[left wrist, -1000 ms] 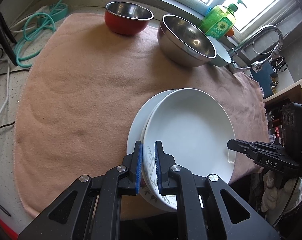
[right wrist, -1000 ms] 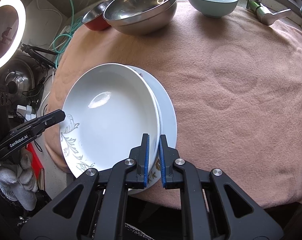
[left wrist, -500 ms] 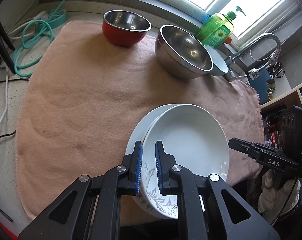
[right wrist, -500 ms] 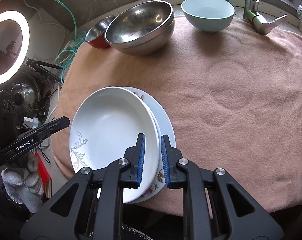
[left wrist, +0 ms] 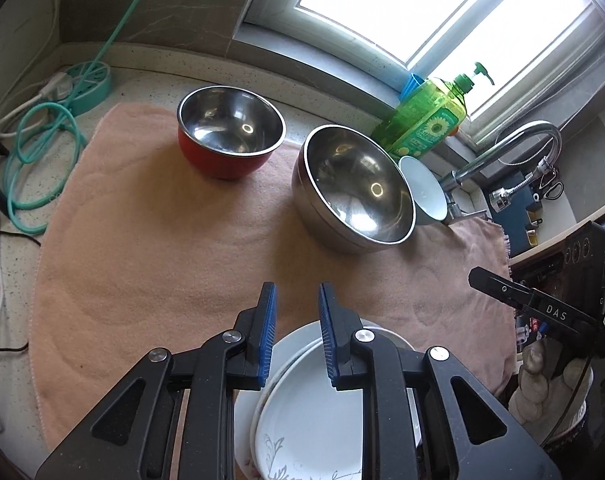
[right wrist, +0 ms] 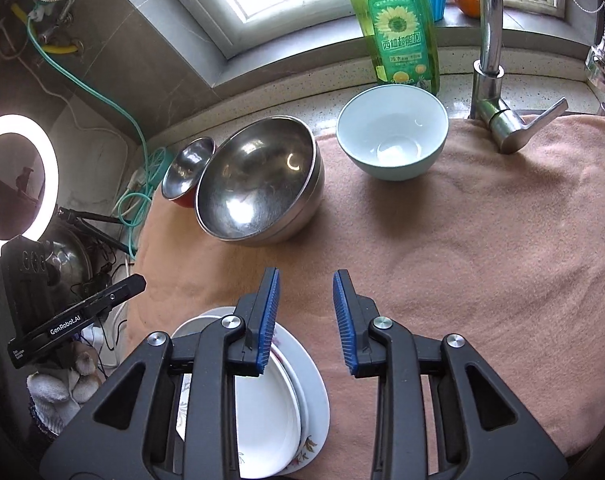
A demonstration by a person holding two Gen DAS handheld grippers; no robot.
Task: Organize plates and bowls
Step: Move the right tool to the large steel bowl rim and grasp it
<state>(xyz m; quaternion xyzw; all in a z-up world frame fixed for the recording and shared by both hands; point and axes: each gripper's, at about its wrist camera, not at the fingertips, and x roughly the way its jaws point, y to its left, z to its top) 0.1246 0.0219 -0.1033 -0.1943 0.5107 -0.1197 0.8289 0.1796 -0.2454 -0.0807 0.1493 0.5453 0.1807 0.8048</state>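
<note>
Lying beneath parted tongs (left wrist: 296,334): stacked plates (left wrist: 310,420)

The stacked plates (left wrist: 314,432) run off the bottom edge — partly hidden (by both views' gripper frames).

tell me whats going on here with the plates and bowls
A person is tidying dishes on a pink towel with a hand-held gripper in each hand. Both the left gripper and the right gripper are open and hold nothing. Two plates lie stacked at the near edge of the towel. Farther back sit a large steel bowl, a red bowl and a pale blue bowl, each apart and not yet nested.
</note>
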